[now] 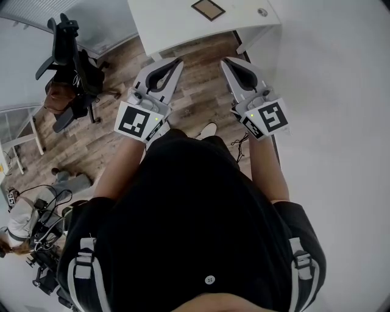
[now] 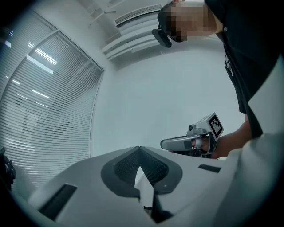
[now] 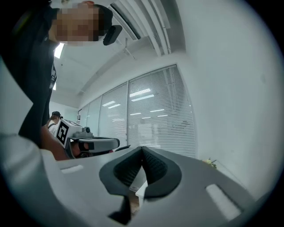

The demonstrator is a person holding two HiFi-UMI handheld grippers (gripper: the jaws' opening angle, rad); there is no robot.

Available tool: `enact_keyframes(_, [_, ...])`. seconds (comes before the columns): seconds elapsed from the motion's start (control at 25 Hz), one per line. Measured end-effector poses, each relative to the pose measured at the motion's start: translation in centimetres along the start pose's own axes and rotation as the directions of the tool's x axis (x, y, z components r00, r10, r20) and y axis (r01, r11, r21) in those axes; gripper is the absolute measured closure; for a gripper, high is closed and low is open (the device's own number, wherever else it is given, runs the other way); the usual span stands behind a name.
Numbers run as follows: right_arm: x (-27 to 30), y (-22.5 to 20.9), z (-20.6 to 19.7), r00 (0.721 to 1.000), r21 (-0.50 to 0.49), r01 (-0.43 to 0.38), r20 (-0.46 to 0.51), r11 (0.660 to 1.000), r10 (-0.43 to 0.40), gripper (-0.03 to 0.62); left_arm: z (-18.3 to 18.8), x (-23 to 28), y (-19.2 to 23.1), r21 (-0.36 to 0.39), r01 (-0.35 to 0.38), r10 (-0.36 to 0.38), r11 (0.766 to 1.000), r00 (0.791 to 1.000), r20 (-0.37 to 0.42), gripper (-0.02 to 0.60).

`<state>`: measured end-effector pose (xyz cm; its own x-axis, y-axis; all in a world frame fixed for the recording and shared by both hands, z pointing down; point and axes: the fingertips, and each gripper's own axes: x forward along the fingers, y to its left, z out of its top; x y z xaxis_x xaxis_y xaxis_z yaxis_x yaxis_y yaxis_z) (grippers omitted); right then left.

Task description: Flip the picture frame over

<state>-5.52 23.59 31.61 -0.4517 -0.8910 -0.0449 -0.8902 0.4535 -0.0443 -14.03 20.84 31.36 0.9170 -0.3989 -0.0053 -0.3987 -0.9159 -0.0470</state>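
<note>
We see: picture frame [image 1: 208, 8] | look: dark border, tan brown centre | pose: lying flat, turned askew | place: on white table [image 1: 177, 24], ahead of us

A picture frame [image 1: 208, 9] lies on the table [image 1: 167, 24].

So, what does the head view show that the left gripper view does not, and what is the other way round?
Only the head view shows the picture frame lying on the white table, the wooden floor and a black office chair.
Only the left gripper view shows window blinds and a ceiling air vent.
Both show the left gripper and the right gripper, each with its jaws together and nothing between them.
</note>
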Motion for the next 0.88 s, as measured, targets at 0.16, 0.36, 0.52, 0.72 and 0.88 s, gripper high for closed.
enact_keyframes(0.16, [-0.4, 0.8, -0.5, 1.0, -0.002, -0.007, -0.013, 1.0, 0.007, 0.584, -0.1, -0.3, -0.9, -0.004, 0.007, -0.007, 1.0, 1.0, -0.003, 0.577])
enact_keyframes(0.36, [0.9, 1.6, 0.6, 1.0, -0.015, 0.022, -0.02, 1.0, -0.022, 0.583, 0.7, -1.4, 0.8, -0.031, 0.015, -0.015, 0.999, 1.0, -0.004, 0.576])
enact_keyframes(0.52, [0.3, 1.5, 0.5, 0.999, -0.017, 0.032, -0.031, 0.999, -0.032, 0.443, 0.6, -1.6, 0.3, -0.045, 0.01, -0.011, 0.999, 1.0, -0.005, 0.576])
enact_keyframes(0.72, [-1.0, 0.8, 0.5, 0.998, -0.018, 0.055, -0.027, 0.998, -0.055, 0.365, 0.4, -1.1, -1.0, -0.042, 0.014, -0.014, 0.999, 1.0, -0.009, 0.577])
enact_keyframes(0.88, [-2.1, 0.1, 0.1, 0.998, -0.016, 0.058, -0.034, 0.998, -0.058, 0.291, 0.2, -0.6, -2.1, -0.039, 0.004, -0.004, 0.999, 1.0, -0.006, 0.576])
